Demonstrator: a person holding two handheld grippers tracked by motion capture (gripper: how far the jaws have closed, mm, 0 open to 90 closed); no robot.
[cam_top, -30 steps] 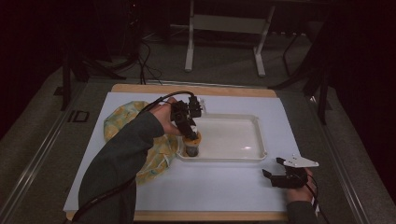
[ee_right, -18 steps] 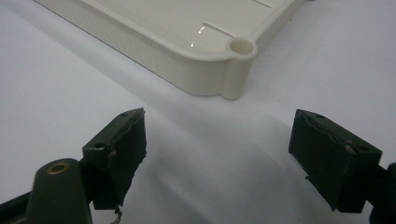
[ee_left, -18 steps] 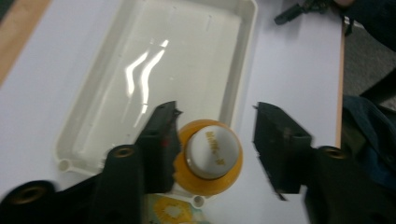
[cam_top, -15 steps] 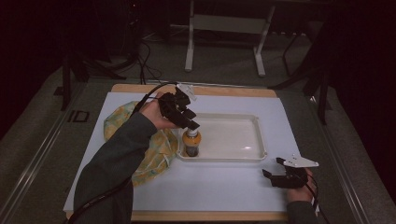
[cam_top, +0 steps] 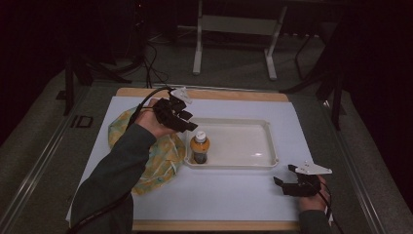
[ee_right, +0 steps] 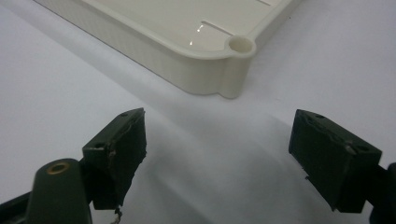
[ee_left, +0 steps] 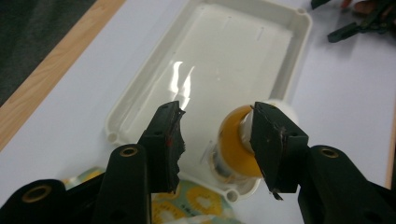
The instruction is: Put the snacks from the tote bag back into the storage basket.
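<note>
A small bottle (cam_top: 199,147) of orange liquid with a white cap stands upright in the left end of the white tray (cam_top: 243,163). My left gripper (cam_top: 186,121) hovers above and just behind-left of it, open with nothing held. In the left gripper view the bottle (ee_left: 232,150) sits below the open jaws, partly behind the right one, inside the tray (ee_left: 140,95). My right gripper (cam_top: 284,175) rests open near the table's front right. Between its spread jaws, the right gripper (ee_right: 217,126) looks at bare white table and the tray's corner (ee_right: 236,51).
A yellow and green patterned cloth (cam_top: 156,156) lies crumpled on the white table cover (cam_top: 229,195), left of the tray and under my left forearm. The rest of the tray holds nothing. A wooden table edge (cam_top: 219,93) runs along the back.
My left gripper has opened, let go of the bottle and risen back and leftward. The bottle now stands alone in the tray. The right gripper has stayed put.
</note>
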